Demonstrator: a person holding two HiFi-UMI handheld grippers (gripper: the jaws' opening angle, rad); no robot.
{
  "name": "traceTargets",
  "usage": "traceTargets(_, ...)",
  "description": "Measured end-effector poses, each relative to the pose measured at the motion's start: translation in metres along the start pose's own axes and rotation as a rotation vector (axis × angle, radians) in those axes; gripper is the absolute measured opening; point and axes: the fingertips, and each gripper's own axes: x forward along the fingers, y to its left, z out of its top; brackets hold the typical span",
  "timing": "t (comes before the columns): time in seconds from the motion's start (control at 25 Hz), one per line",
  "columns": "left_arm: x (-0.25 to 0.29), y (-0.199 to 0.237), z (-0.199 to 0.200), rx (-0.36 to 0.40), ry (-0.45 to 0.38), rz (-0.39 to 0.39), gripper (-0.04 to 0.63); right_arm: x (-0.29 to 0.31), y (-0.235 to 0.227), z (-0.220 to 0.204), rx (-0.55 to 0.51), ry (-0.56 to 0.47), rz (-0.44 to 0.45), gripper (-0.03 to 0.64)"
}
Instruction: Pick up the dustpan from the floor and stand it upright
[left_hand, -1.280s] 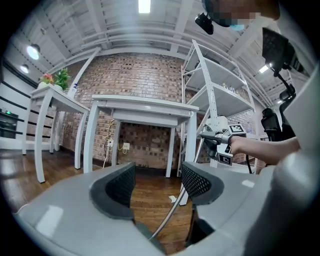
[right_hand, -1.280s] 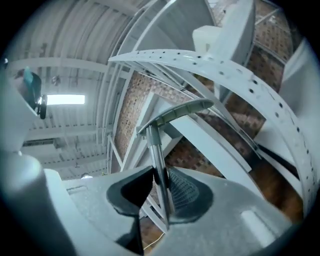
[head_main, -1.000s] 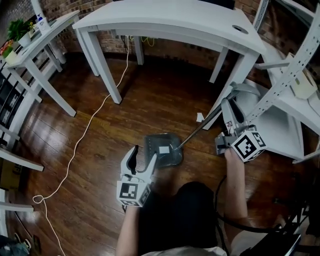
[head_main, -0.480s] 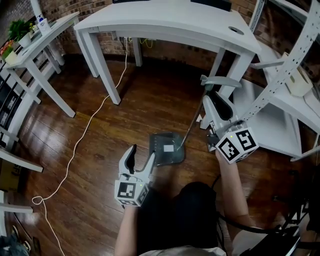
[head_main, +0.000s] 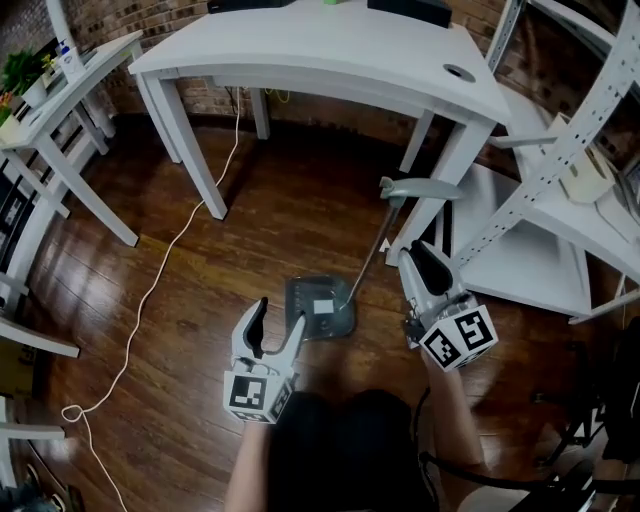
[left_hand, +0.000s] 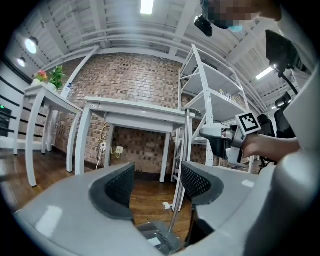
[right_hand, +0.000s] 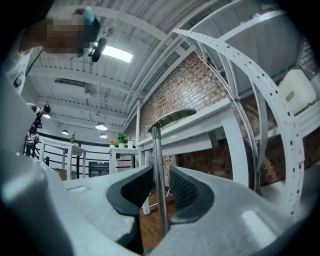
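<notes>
The grey dustpan (head_main: 308, 297) rests with its pan on the wooden floor, just ahead of my knees. Its metal handle (head_main: 371, 253) rises steeply to a grey grip (head_main: 420, 188). My right gripper (head_main: 408, 252) is shut on that handle below the grip. In the right gripper view the pole (right_hand: 156, 150) stands upright between the pads of the right gripper (right_hand: 160, 187). My left gripper (head_main: 268, 322) hovers open just left of the pan, apart from it. In the left gripper view the left gripper (left_hand: 157, 185) holds nothing; the pan (left_hand: 161, 241) and pole (left_hand: 181, 190) show beyond it.
A white table (head_main: 330, 50) stands ahead, one leg (head_main: 445, 170) close behind the handle. White shelving (head_main: 560, 160) fills the right side. A white cable (head_main: 150, 290) trails over the floor at left, near smaller white tables (head_main: 60, 110).
The right gripper has swung the handle from a low lean to the right up to a steep stand, moving leftward. The left gripper has risen a little beside the pan.
</notes>
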Motion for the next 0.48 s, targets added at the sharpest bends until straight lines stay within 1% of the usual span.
traceTargets(0.12, -0.002, -0.016, 0.049, -0.006, 0.010, -0.005, 0.298, -0.013, 0.013, 0.011, 0.018, 0.116, -0.019, 0.109)
traceTargets(0.2, -0.012, -0.034, 0.096, -0.027, 0.021, -0.010, 0.298, -0.027, 0.029, 0.042, 0.031, 0.172, -0.028, 0.157)
traceTargets(0.32, -0.043, -0.064, 0.182, -0.047, 0.050, -0.021, 0.298, -0.053, 0.065, 0.120, 0.038, 0.209, -0.064, 0.203)
traceTargets(0.48, -0.098, -0.103, 0.309, -0.043, 0.078, -0.051, 0.298, -0.099, 0.121, 0.242, 0.031, 0.242, -0.163, 0.281)
